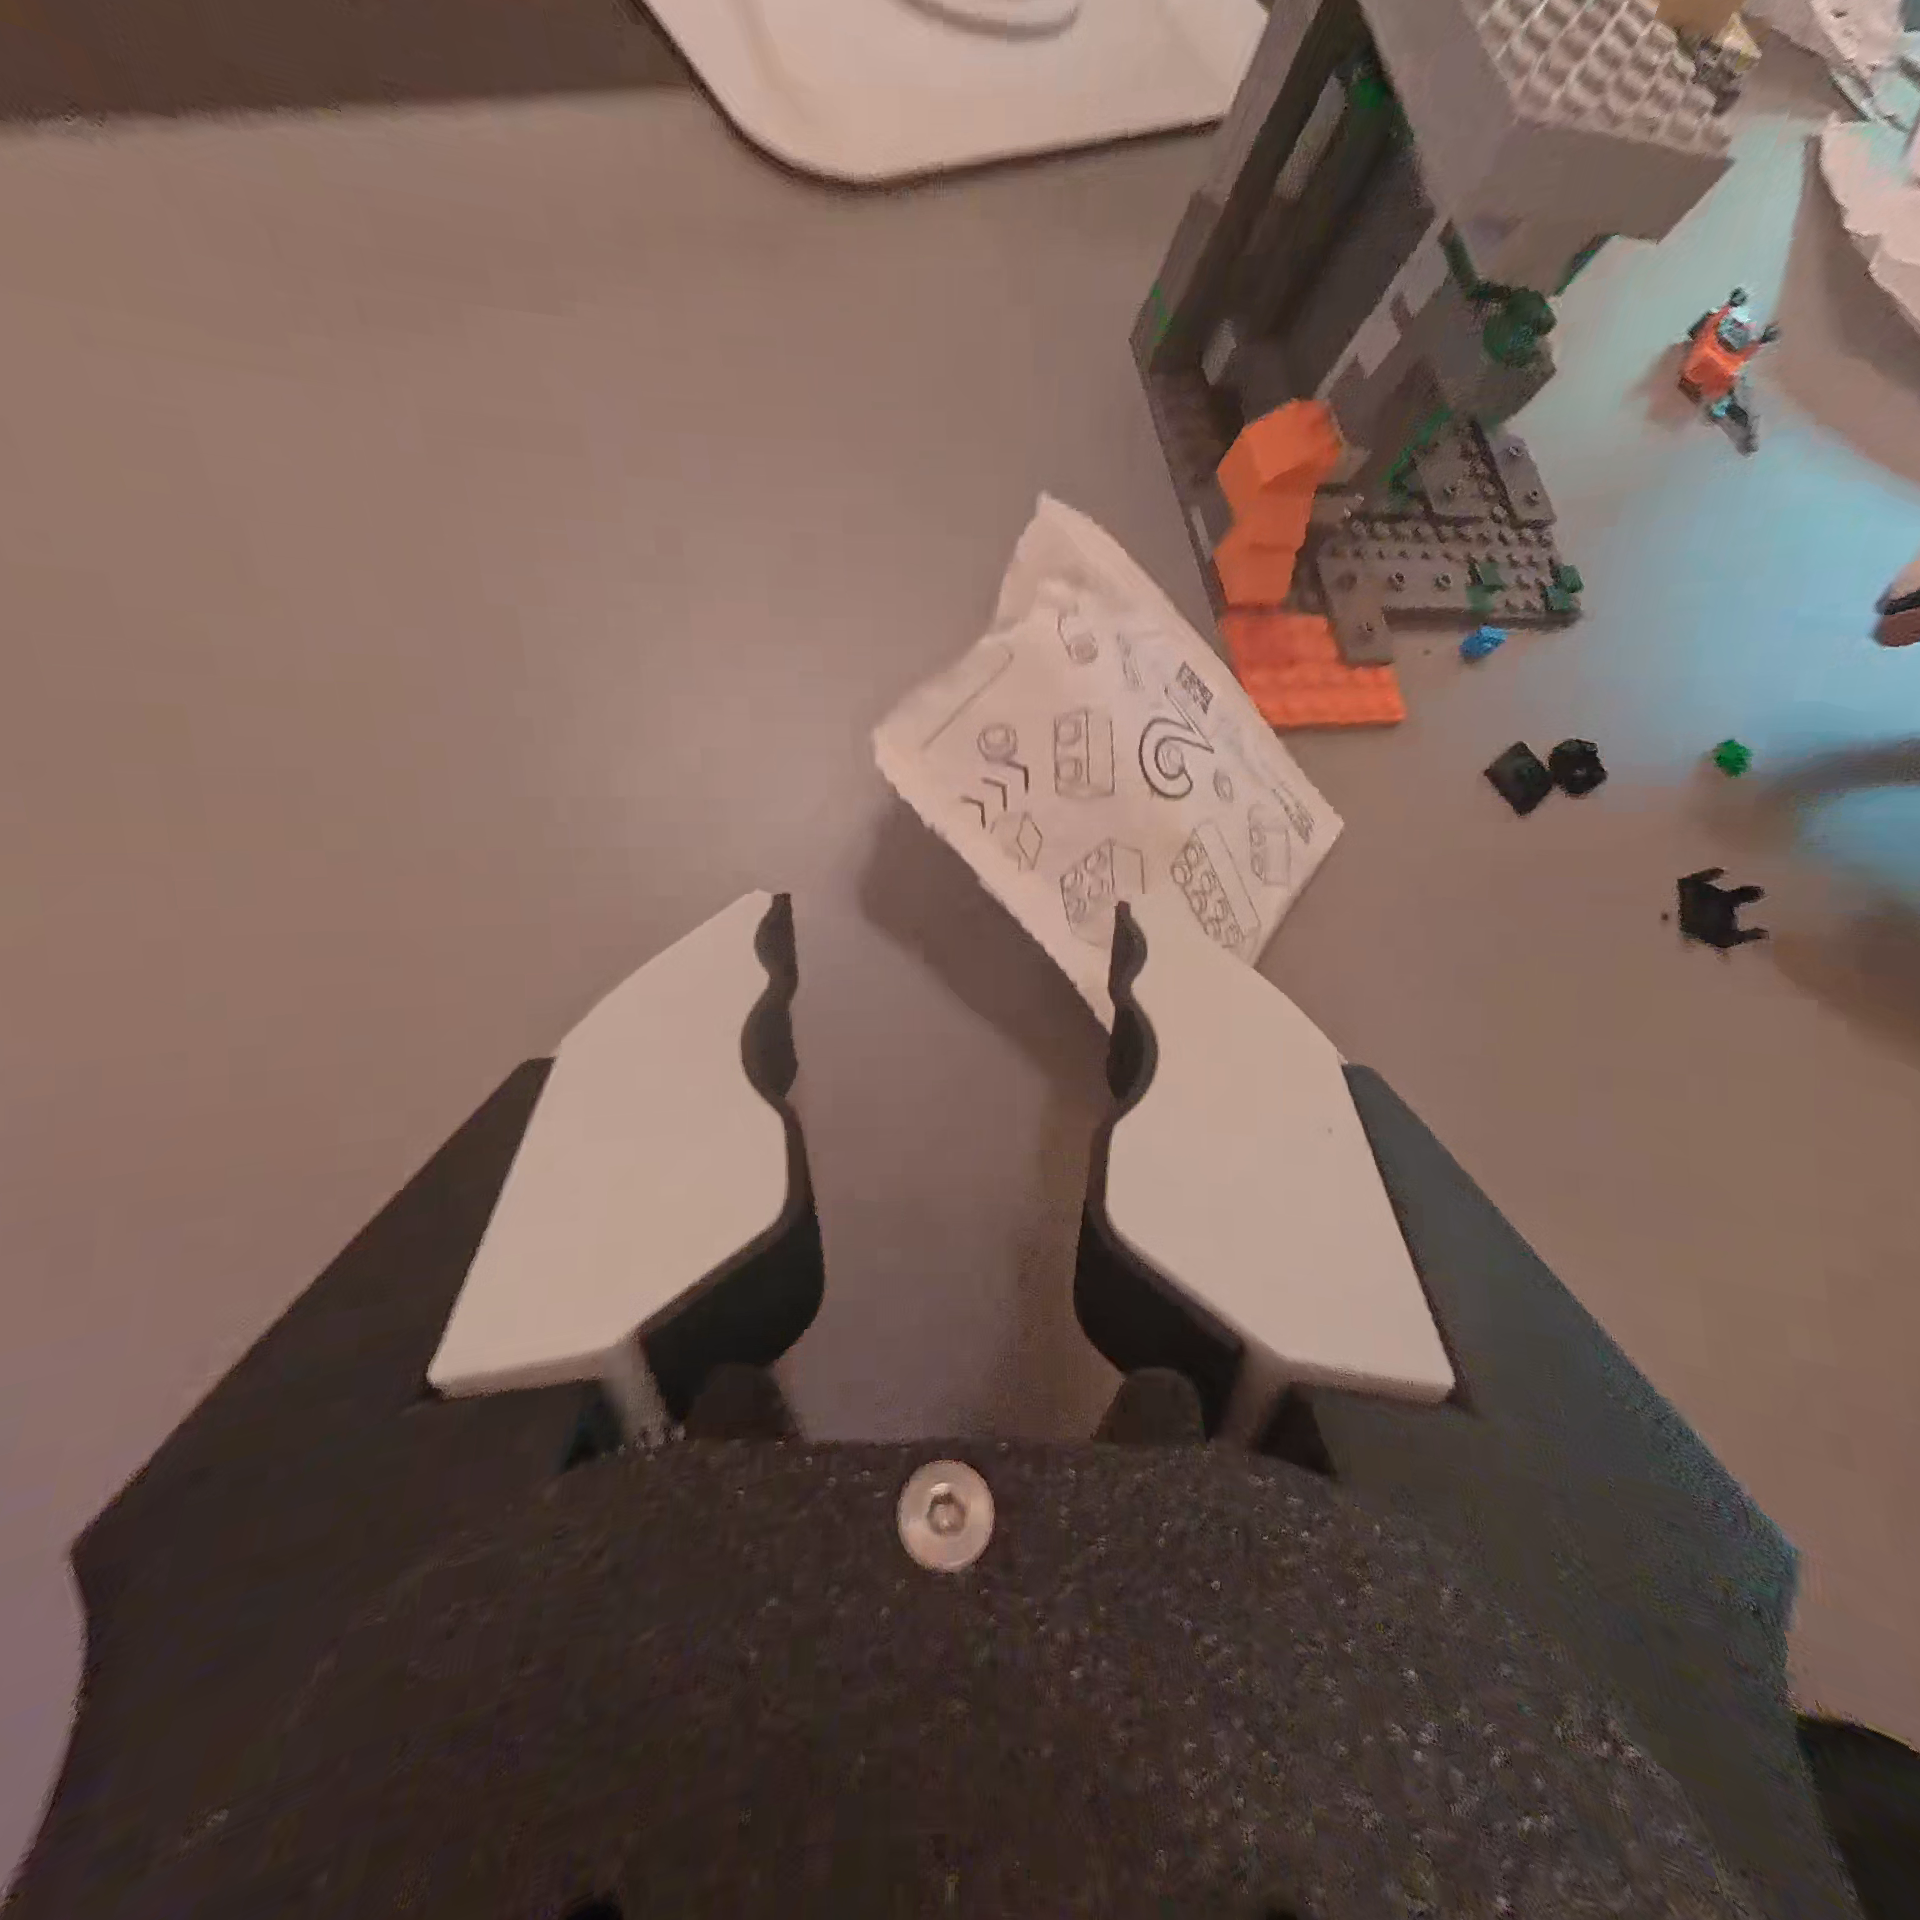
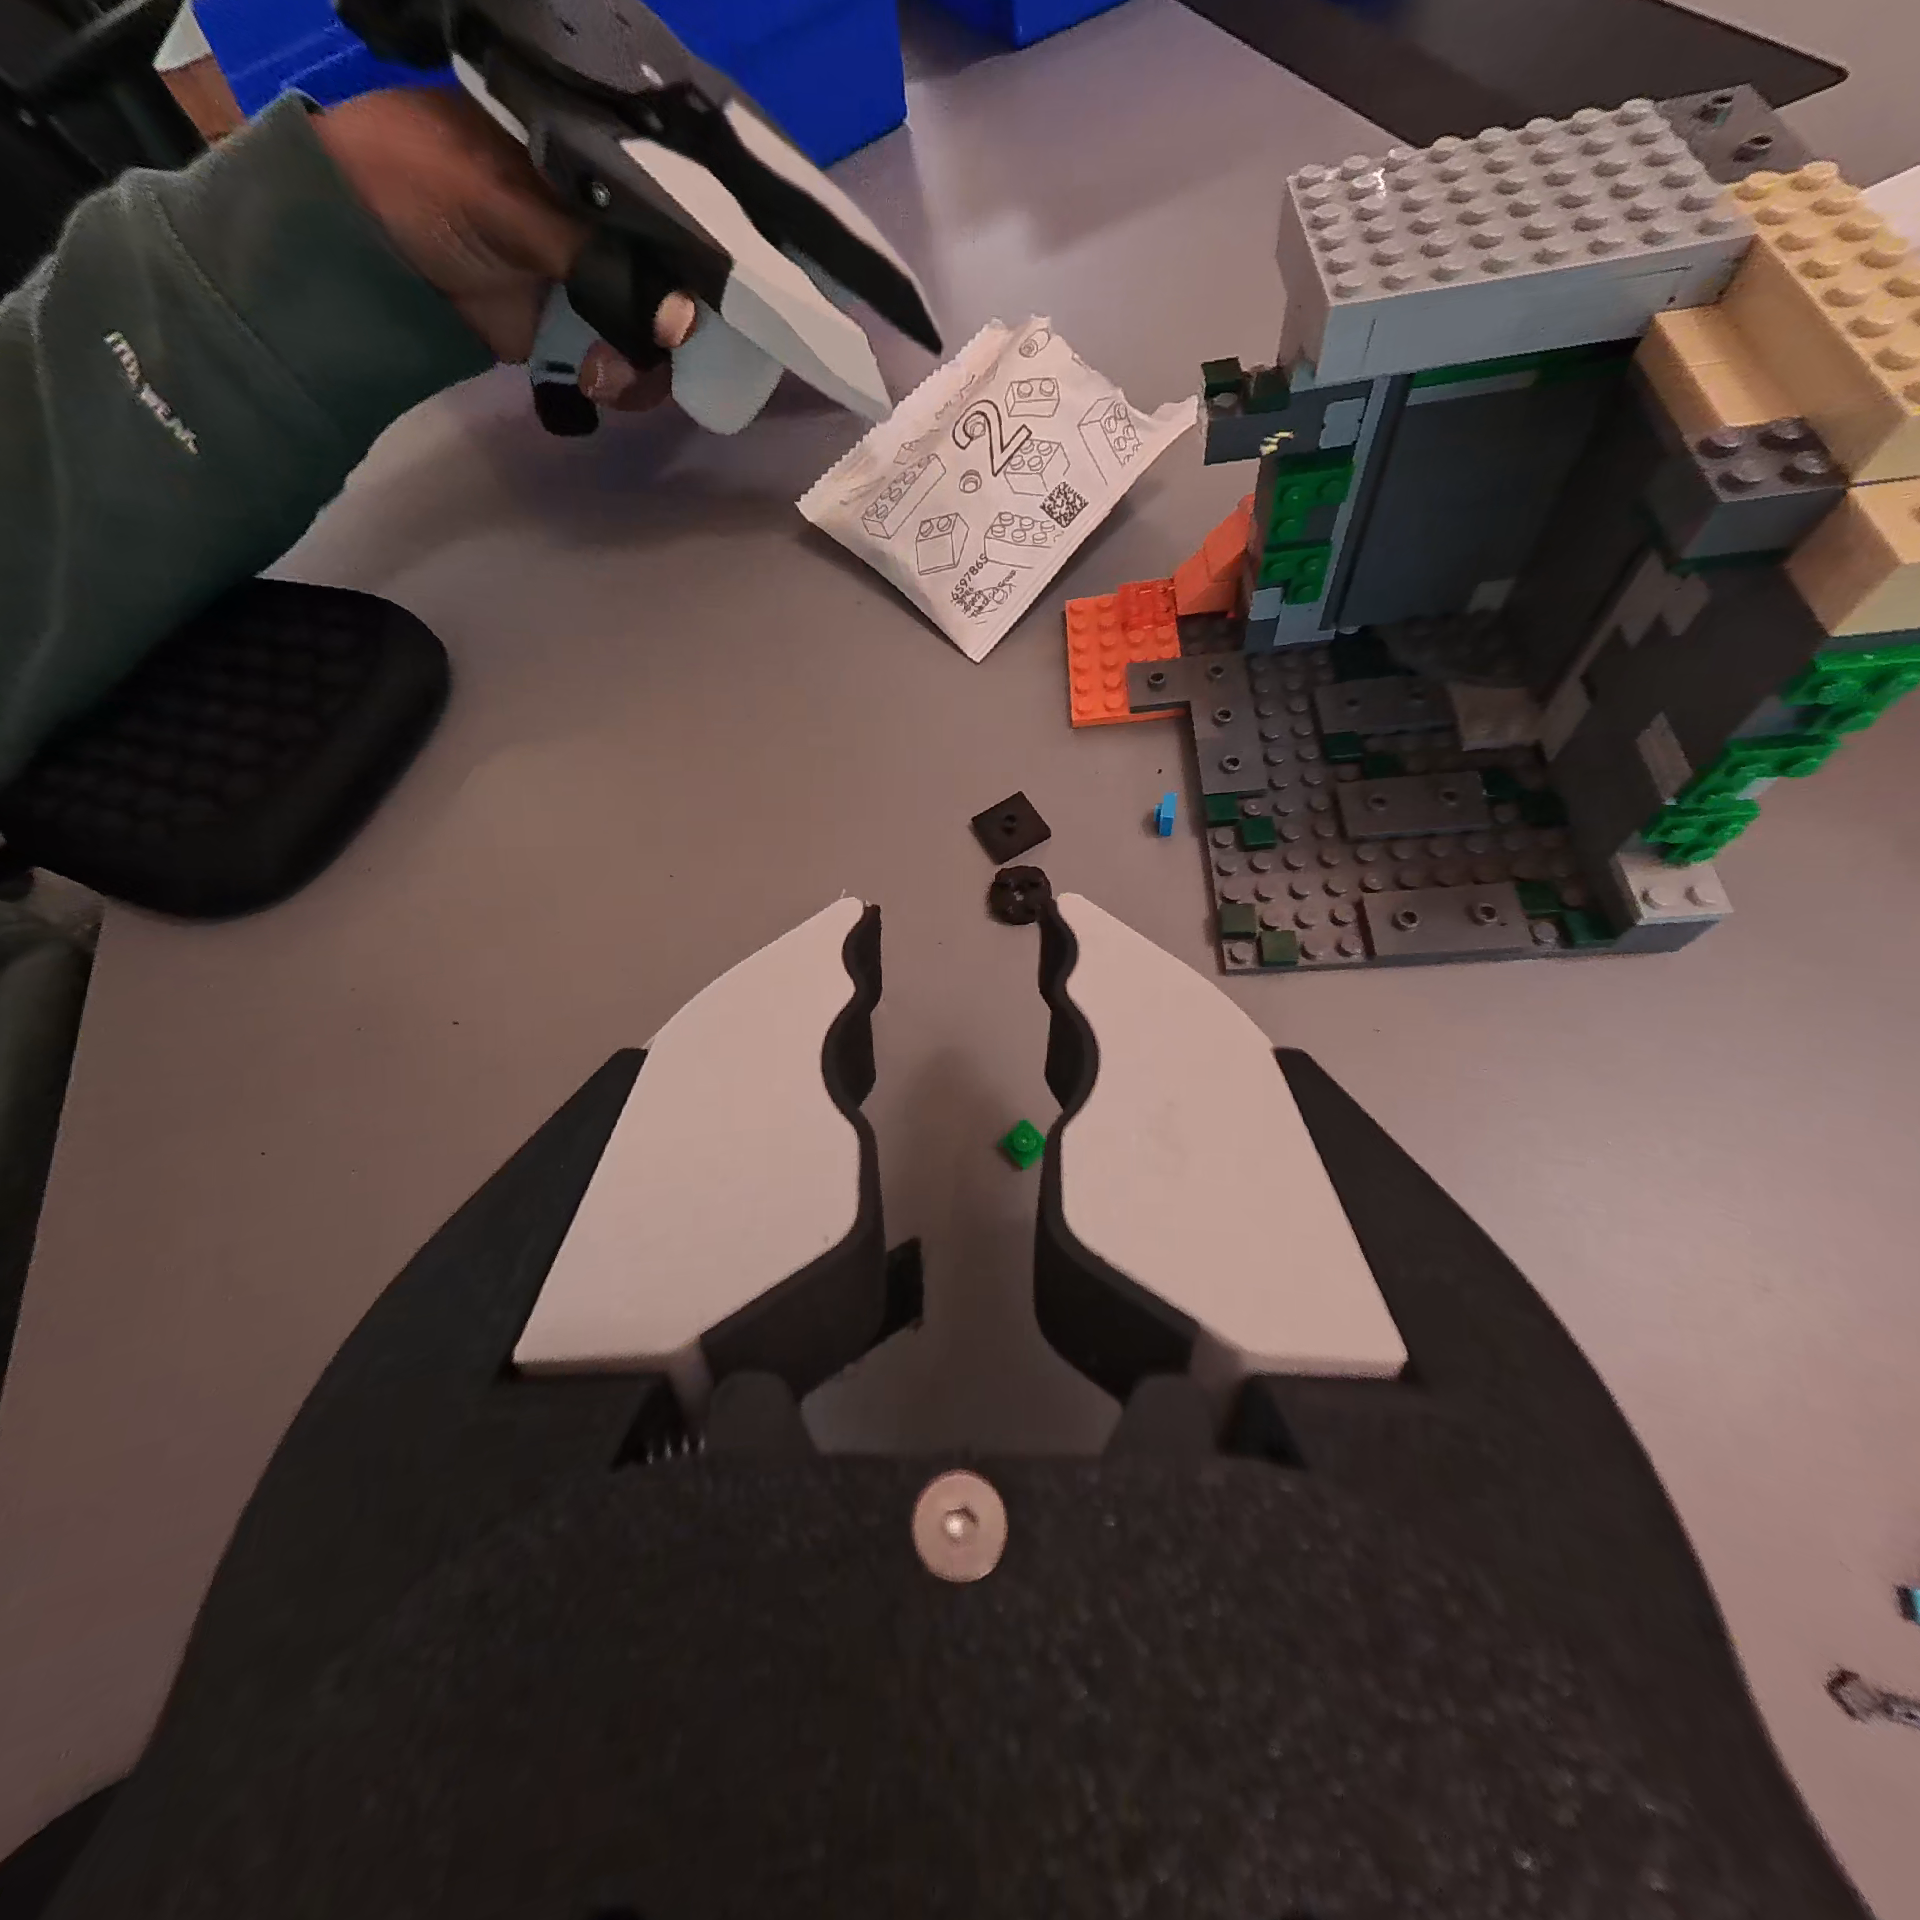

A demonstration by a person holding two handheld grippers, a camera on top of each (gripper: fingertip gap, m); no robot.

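1. Grey table (image 2: 623,790) carries everything; landmark is the brick build (image 2: 1507,499), a grey, tan and green wall on a dark studded baseplate with an orange plate at its near-left corner.
2. A person's hand (image 2: 468,239) in a dark green sleeve grips the left gripper (image 2: 904,374), up-left of the build.
3. White paper bag (image 1: 1101,769), printed with brick drawings, lies flat just left of the build's orange plate, torn end away from it.
4. Left gripper (image 1: 951,914): jaws spread wide, nothing between them. Right fingertip (image 1: 1127,956) overlaps the bag's near edge in its own view; the right wrist view shows the tips at the bag's far-left corner. Contact can't be told.
5. Right gripper (image 2: 961,914): jaws parted, gripping nothing, in front of the build's baseplate.
6. Black square tile (image 2: 1010,826) and black round plate (image 2: 1023,891) lie loose in front of the baseplate, the round one just beyond the right fingertip (image 2: 1055,925), apart from it.
7. Small blue piece (image 2: 1166,814) sits just beside the baseplate's left edge.
8. Tiny green stud piece (image 2: 1023,1143) lies on the table under the right gripper's gap, close to the right finger, not gripped.
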